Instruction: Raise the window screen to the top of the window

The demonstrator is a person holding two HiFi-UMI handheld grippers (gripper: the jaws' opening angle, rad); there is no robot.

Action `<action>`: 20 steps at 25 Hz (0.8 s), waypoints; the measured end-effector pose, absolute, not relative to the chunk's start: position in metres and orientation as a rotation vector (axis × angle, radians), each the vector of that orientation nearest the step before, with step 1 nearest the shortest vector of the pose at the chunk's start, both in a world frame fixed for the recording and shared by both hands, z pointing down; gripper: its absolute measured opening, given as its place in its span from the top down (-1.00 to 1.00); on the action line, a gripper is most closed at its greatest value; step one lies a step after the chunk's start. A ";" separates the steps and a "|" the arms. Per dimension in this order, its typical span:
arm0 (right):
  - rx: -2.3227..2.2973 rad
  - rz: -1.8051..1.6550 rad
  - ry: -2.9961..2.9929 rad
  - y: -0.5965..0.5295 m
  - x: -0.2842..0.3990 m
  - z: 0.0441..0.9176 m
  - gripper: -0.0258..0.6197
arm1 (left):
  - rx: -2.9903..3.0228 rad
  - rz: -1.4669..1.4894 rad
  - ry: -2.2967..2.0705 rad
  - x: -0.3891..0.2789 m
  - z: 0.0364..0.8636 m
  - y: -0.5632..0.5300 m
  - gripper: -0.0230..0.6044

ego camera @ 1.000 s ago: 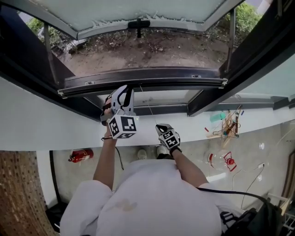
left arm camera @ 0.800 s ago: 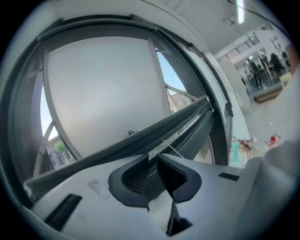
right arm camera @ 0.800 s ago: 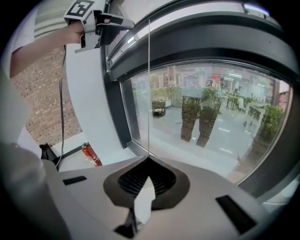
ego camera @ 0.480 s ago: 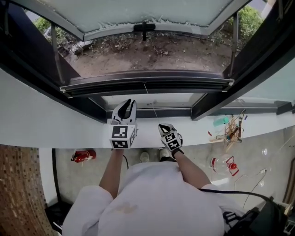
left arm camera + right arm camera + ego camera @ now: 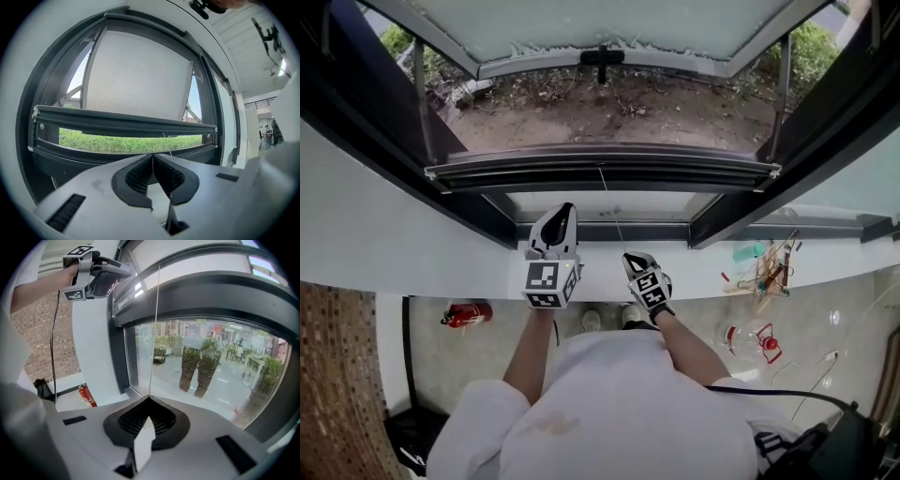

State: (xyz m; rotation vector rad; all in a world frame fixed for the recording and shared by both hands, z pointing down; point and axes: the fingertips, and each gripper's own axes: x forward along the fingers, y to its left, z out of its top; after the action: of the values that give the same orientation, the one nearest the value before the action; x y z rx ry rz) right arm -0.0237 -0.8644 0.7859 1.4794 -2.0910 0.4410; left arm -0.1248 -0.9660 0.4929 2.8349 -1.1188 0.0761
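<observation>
Grey mesh of the window screen (image 5: 140, 70) sits low, its dark bottom rail (image 5: 534, 176) just above and ahead of the jaws — barely raised. The right gripper (image 5: 149, 398) is clamped on the thin pull cord (image 5: 154, 333) running taut up to that rail, likely to work it; the left gripper (image 5: 152, 157) is closing its jaws, seemingly on nothing.

- I see an open slot (image 5: 122, 143) between the screen's bottom rail (image 5: 122, 123) and the lower window frame (image 5: 93, 157), with grass visible through it.
- A thin pull cord (image 5: 156, 329) hangs taut from the rail to my right claw (image 5: 149, 398), which pinches it; it cuts across mid-opening.
- Dark side frames (image 5: 741, 202) wall in both ends.
- The white ledge (image 5: 394, 234) spans the near side.
</observation>
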 end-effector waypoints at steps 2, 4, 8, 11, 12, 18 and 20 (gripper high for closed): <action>1.490 0.439 -2.103 -0.867 -0.026 0.781 0.92 | 2.823 0.057 -1.120 -0.128 0.493 -0.966 0.89; 1.503 0.409 -2.123 -0.873 -0.029 0.771 0.92 | 2.812 0.045 -1.123 -0.129 0.494 -0.966 0.89; 1.541 0.316 -2.166 -0.892 -0.034 0.742 0.92 | 2.806 0.047 -1.120 -0.129 0.497 -0.966 0.89; 1.614 0.422 -2.224 -0.906 -0.036 0.728 0.92 | 2.797 0.064 -1.105 -0.128 0.501 -0.966 0.89; 1.634 0.438 -2.247 -0.910 -0.038 0.721 0.92 | 2.793 0.072 -1.101 -0.128 0.504 -0.966 0.89; 1.698 0.297 -2.337 -0.923 -0.052 0.672 0.92 | 2.783 0.094 -1.092 -0.128 0.512 -0.968 0.89; 1.710 0.287 -2.351 -0.925 -0.052 0.666 0.92 | 2.779 0.094 -1.088 -0.127 0.513 -0.968 0.89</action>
State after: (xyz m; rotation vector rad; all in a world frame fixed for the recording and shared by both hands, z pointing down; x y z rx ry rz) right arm -0.0525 -0.9249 0.6659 1.7097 -2.3512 0.2874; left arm -0.1270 -0.9683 0.5132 2.7790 -1.0878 0.0942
